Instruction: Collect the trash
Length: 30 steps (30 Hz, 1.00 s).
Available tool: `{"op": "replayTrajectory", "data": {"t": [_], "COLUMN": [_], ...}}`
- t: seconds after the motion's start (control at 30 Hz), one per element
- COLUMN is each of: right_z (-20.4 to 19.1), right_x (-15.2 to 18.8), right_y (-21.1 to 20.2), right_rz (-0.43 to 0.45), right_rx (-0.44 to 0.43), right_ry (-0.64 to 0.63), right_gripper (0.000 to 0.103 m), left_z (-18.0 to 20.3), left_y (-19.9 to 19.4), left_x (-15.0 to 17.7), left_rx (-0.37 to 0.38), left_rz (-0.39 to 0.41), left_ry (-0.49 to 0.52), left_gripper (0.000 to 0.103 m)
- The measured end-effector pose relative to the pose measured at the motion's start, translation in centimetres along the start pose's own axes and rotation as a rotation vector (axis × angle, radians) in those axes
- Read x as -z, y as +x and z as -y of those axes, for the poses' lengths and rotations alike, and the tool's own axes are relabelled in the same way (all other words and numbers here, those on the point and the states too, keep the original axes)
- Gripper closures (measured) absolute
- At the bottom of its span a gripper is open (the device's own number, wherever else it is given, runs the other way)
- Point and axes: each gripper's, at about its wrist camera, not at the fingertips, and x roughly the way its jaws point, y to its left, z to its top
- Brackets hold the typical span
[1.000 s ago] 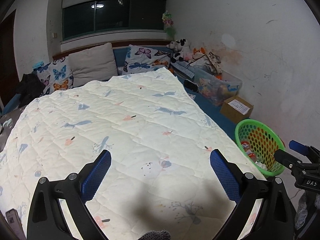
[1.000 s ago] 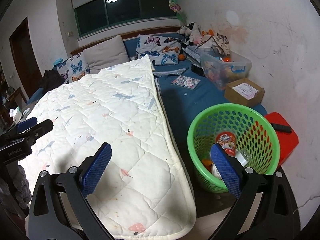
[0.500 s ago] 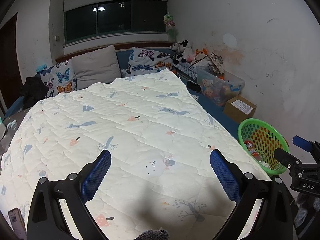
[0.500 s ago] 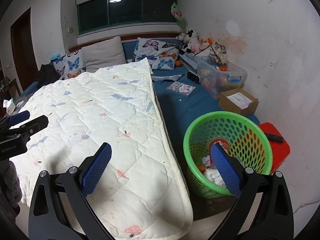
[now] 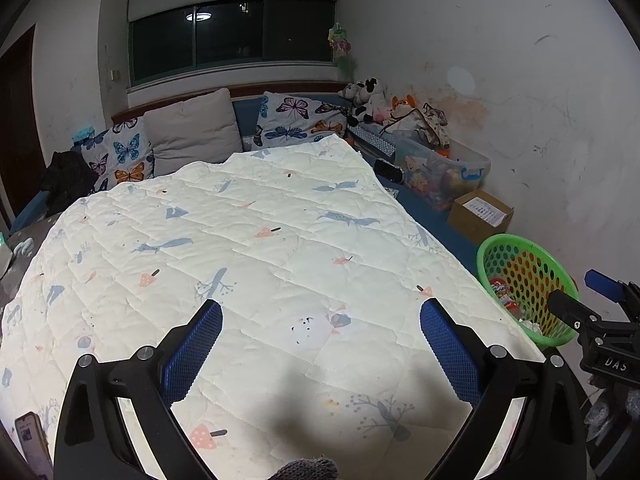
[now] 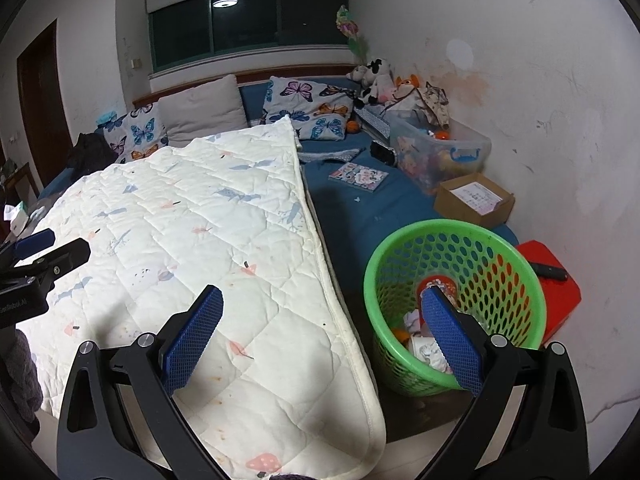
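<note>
A green plastic basket [image 6: 456, 256] stands on the blue bed at the right, next to a white quilt [image 6: 208, 248]. Several pieces of trash [image 6: 426, 350] lie inside it, with a red-and-white cup [image 6: 440, 286] among them. The basket also shows at the right of the left wrist view [image 5: 524, 276]. My right gripper [image 6: 322, 316] is open and empty, above the quilt's edge and the basket's near rim. My left gripper [image 5: 320, 326] is open and empty over the quilt [image 5: 240, 248]. Each gripper shows at the edge of the other's view.
A cardboard box [image 6: 474, 200], a clear toy bin [image 6: 436, 148], a booklet [image 6: 358, 176] and soft toys [image 6: 376, 78] lie on the blue sheet behind the basket. A red box with a remote [image 6: 550, 270] sits at the wall. Pillows [image 5: 192, 136] line the headboard. A phone [image 5: 30, 440] lies near the quilt's left corner.
Both grippers have drawn back and risen a little, so the basket and quilt look smaller and farther. Both stay open and empty.
</note>
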Motion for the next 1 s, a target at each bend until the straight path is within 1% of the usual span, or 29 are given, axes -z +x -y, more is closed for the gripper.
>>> {"op": "replayTrajectory", "data": {"t": [0.37,1.0], "right_z": [0.21,0.00], "right_x": [0.06,0.19], "right_y": [0.21,0.36], "right_rz": [-0.009,-0.011], "right_rx": [-0.003,-0.008], "right_ry": [0.010,0.007], "right_gripper": [0.004,0.004], "left_z": [0.18,0.08], "left_y": [0.12,0.21], "left_x": [0.21,0.48], "left_rx": [-0.016,-0.018], "left_rz": [-0.001,-0.003], "left_ry": [0.004,-0.005], "left_gripper": [0.007,0.007]}}
